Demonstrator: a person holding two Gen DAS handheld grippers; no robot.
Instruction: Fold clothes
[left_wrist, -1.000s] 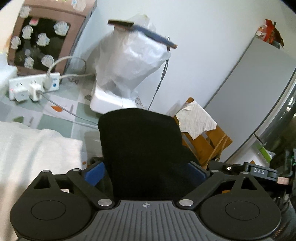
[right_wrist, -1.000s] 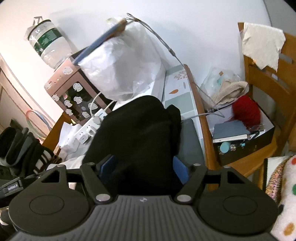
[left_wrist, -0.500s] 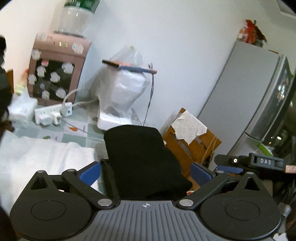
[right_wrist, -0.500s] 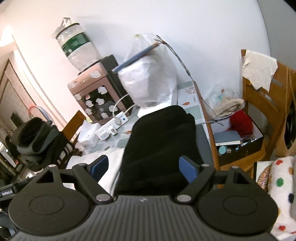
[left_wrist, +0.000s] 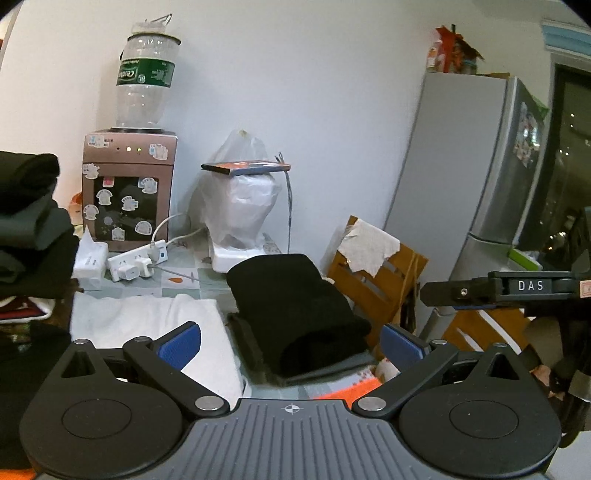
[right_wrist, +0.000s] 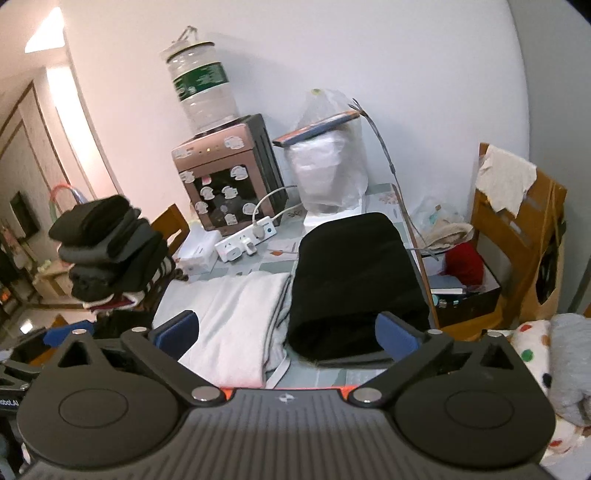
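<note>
At the far left of the left wrist view, a stack of dark folded clothes (left_wrist: 29, 221) was cut off by the frame edge, so its full height and base could not be made out; in the right wrist view the same stack (right_wrist: 110, 247) was blurred, and only a striped layer near its bottom could be told. The lower part of each view was taken up by the gripper bodies, which hid the near edge of the desk (left_wrist: 192, 273). A folded white garment (left_wrist: 147, 317) was seen lying flat on the desk, its near end covered by the left gripper (left_wrist: 291, 341). To its right the folded black garment (left_wrist: 295, 310) was seen as a thick, rounded bundle with a soft open fold at its near end, laid on a dark flat pad whose far part was hidden under it. In the left wrist view the black garment lay ahead of and between the blue fingers (left_wrist: 179, 345), which were spread wide with nothing pressed between them. In the right wrist view the black garment (right_wrist: 354, 280) lay just beside the white one (right_wrist: 240, 317) and ahead of the right gripper (right_wrist: 288, 332), whose fingers (right_wrist: 397, 336) were being opened and were touching no cloth. At the far right a spotted fabric (right_wrist: 535, 350) was cut off by the frame.
</note>
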